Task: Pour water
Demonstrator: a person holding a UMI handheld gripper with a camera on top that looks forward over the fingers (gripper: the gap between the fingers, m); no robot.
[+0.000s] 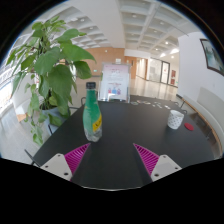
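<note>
Dark table (125, 135) fills lower centre of frame. Standing on it: green-capped bottle (92, 115) with yellowish lower half, upright, centre-left; small white cup (176, 119), right of centre near table's right edge. Bottle and cup well apart

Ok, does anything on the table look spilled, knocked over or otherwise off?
Nothing stands out. The bottle and the cup both stand upright on the dark table, no spill visible. The gripper is open, short of both.
</note>
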